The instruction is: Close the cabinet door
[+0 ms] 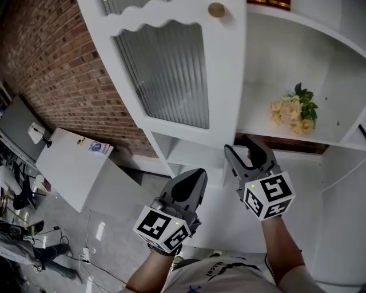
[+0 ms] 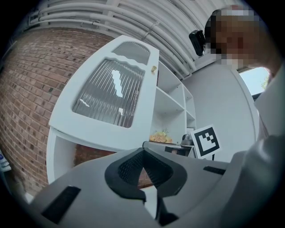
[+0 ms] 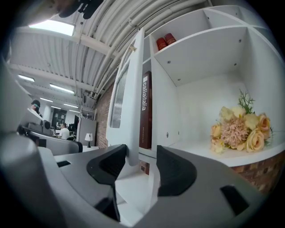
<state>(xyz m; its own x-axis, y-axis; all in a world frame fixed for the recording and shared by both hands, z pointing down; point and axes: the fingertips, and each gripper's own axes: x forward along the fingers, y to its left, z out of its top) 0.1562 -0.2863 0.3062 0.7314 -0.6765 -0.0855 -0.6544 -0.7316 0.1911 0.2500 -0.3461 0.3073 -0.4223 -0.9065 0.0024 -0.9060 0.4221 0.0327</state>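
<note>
The white cabinet door (image 1: 171,74) with a ribbed glass pane and a brass knob (image 1: 216,10) stands swung open to the left of the shelves. My right gripper (image 1: 240,146) is at the door's lower corner. In the right gripper view the door (image 3: 129,98) shows edge-on, and its edge lies between the open jaws of the right gripper (image 3: 141,153), against the left pad with a gap to the right pad. My left gripper (image 1: 194,180) hangs lower left, shut and empty, below the door. In the left gripper view, the left gripper (image 2: 144,150) points toward the door (image 2: 111,98).
A bunch of pale artificial flowers (image 1: 294,111) lies on the cabinet shelf (image 1: 320,140) just right of my right gripper. A brown book (image 3: 145,111) and red cans (image 3: 164,41) sit on the shelves. A brick wall (image 1: 51,63) and a leaning white board (image 1: 74,166) are at the left.
</note>
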